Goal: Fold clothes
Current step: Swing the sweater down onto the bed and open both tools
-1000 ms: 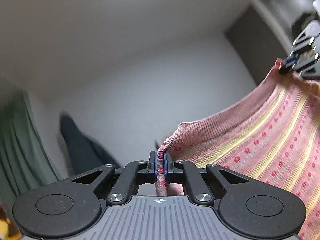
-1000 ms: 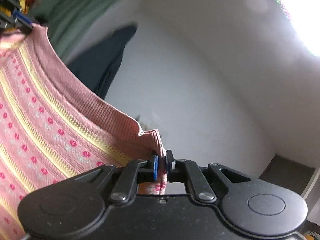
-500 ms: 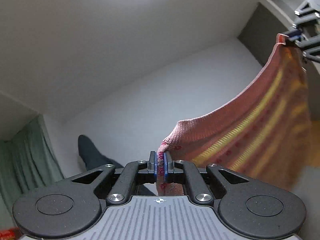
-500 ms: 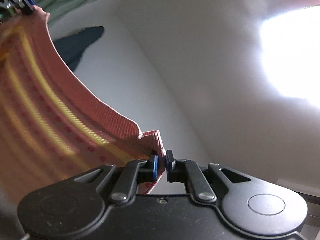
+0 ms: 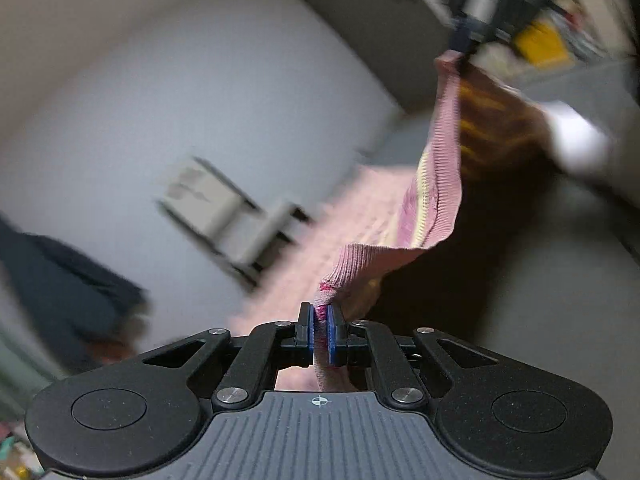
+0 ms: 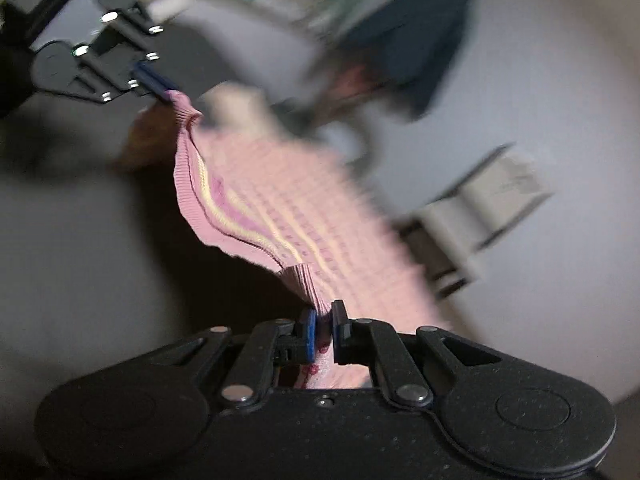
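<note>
Both my claws are clamped on the pink sweater (image 5: 440, 184): left claw (image 5: 319, 330) and right claw (image 6: 323, 330) pinch its ribbed hem, cloth slung between. Dark garment (image 6: 420, 40) blurs behind; only the left view catches a yellow thing (image 5: 540, 42).

**Pink knit between black grippers**

The knitted garment (image 6: 256, 208) is dusty pink with a plain ribbed edge, pale yellow stripes and rows of small darker pink dots; its shaded side shows brownish with yellow bands. The left gripper (image 5: 319, 334) and right gripper (image 6: 323, 332) are black with blue pads and silver rivets. A dark navy cloth (image 5: 60, 280) lies against a pale grey-white surface (image 5: 200, 100).
</note>
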`<state>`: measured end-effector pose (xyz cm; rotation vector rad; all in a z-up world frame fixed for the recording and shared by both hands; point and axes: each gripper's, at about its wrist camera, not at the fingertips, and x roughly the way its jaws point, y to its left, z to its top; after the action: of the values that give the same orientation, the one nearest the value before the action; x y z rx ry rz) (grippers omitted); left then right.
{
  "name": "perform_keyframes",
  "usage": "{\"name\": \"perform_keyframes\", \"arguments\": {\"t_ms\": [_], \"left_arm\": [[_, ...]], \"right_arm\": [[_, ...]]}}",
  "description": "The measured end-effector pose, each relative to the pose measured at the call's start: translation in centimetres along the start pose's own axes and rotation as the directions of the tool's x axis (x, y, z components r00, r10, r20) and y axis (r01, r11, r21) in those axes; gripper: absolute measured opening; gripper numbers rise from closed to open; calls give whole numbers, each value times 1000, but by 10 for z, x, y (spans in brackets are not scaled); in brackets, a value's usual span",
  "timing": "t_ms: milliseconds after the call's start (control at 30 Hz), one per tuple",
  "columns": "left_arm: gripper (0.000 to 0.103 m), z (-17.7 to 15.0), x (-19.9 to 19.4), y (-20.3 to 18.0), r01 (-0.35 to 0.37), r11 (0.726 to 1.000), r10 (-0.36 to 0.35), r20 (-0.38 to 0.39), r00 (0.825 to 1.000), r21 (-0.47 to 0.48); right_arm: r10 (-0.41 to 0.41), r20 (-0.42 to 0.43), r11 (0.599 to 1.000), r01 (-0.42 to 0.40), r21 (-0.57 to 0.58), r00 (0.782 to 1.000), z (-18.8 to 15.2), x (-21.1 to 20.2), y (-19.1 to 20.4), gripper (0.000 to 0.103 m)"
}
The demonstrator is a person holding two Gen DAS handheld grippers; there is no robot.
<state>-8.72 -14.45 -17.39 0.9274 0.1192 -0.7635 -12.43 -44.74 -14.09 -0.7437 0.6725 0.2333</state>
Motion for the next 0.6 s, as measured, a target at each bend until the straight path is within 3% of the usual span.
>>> {"name": "perform_keyframes", "arguments": {"t_ms": [100,200,267,367,400,500,567,600], "left_arm": [[6,-25,5,-34,128,988,-123,-55,991,82],[6,-25,-7,-66,210,969,-199,-90,976,132],[6,-20,-3,-70,255,961,-243,-110,964,108],[7,-18,-10,-63,335,942,-331,-103,938,22],[7,-20,-14,-61,332,943,-329,-98,939,5],[7,-31,-32,-31,281,946,-292,-48,955,-158],[8,-39,-24,12,204,912,-235,-46,971,-356],[20,-44,-17,33,154,883,-200,-58,978,-444]], "right_arm": [[196,-62,976,-201,-80,979,12,25,41,8],[333,-100,940,-338,-41,938,15,32,63,8],[411,-148,909,-416,-1,899,21,43,65,11],[518,-177,855,-515,64,837,23,41,79,24],[534,-171,845,-528,83,828,22,39,81,27],[541,-88,837,-526,152,836,15,31,79,38],[527,17,818,-513,259,849,14,30,74,56],[510,78,801,-506,321,857,15,31,68,59]]}}
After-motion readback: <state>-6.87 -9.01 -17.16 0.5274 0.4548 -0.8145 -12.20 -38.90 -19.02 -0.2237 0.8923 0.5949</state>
